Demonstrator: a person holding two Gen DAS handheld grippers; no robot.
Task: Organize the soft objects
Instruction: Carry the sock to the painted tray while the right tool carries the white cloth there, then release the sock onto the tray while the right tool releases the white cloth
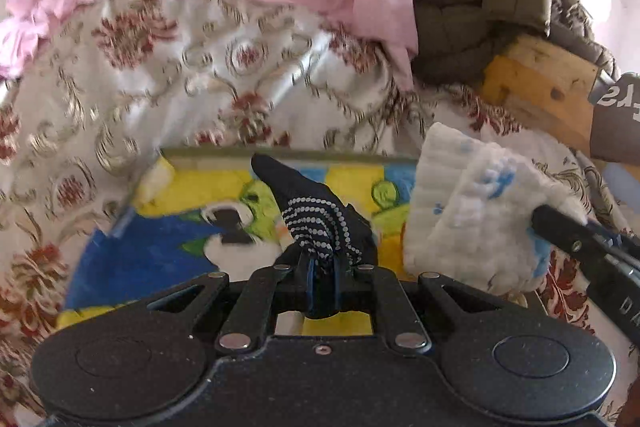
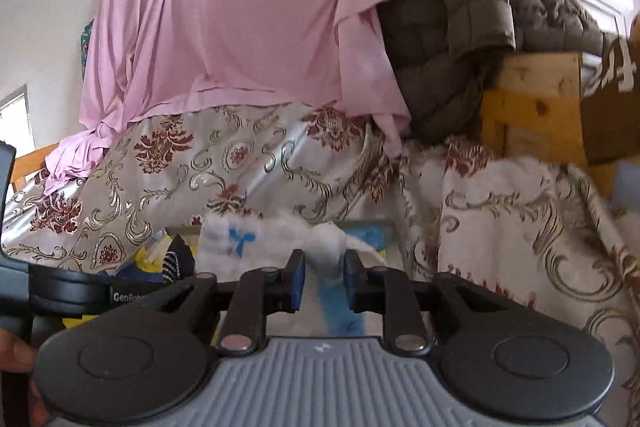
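Observation:
My left gripper is shut on a black sock with white dotted stripes, held above a colourful cartoon-print box. My right gripper is shut on a white fluffy cloth with blue marks. In the left wrist view the same white cloth hangs at the right, pinched by the right gripper's fingers. The black sock and the left gripper body show at the lower left of the right wrist view.
A silver floral bedcover lies behind the box. A pink sheet and a grey-brown quilted blanket hang over it. A wooden bed frame and a dark cardboard box stand at the right.

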